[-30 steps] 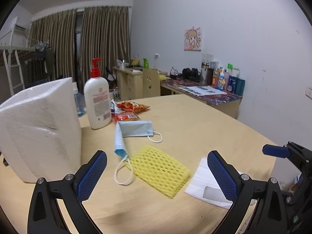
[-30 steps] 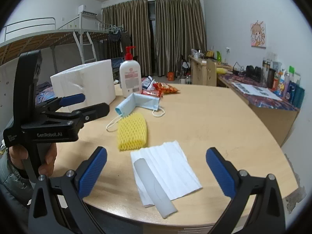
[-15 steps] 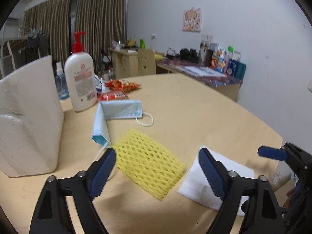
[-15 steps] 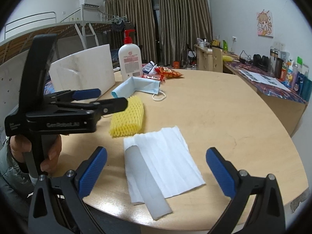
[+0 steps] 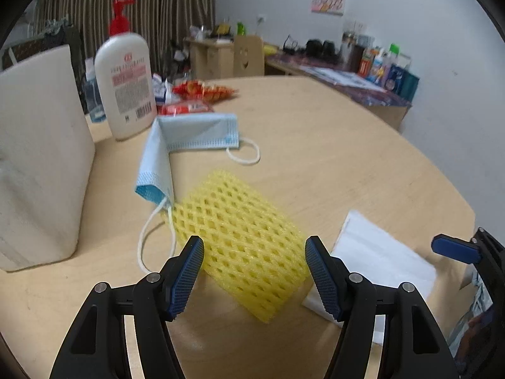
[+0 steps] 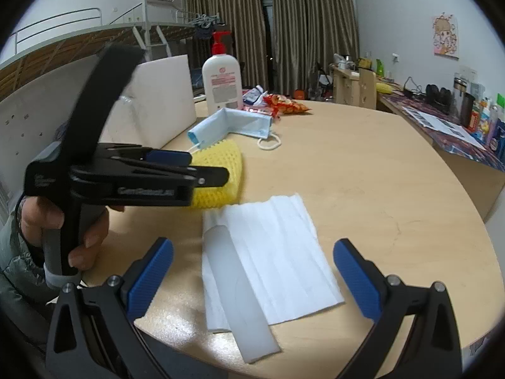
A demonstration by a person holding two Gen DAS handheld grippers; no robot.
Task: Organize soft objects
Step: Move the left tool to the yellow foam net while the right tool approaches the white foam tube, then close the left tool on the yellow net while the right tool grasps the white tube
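Observation:
A yellow foam net sleeve [image 5: 240, 230] lies on the round wooden table [image 5: 331, 158]. My left gripper [image 5: 254, 271] is open, its blue pads on either side of the sleeve's near end, not touching it. The sleeve shows in the right wrist view [image 6: 227, 170], partly behind the left gripper [image 6: 208, 175]. A light blue face mask [image 5: 189, 139] lies bent just beyond the sleeve. A white folded sheet [image 6: 277, 252] with a translucent strip [image 6: 240, 297] on it lies in front of my right gripper [image 6: 252, 274], which is open and empty above the table's near edge.
A large white foam block [image 5: 34, 164] stands at the left. A white lotion pump bottle [image 5: 126, 85] stands behind the mask, with red snack packets [image 5: 202, 94] beside it. A desk with bottles [image 5: 378, 63] is along the far wall.
My left gripper has moved forward and down to the yellow sleeve and narrowed its opening around it. My right gripper has barely moved.

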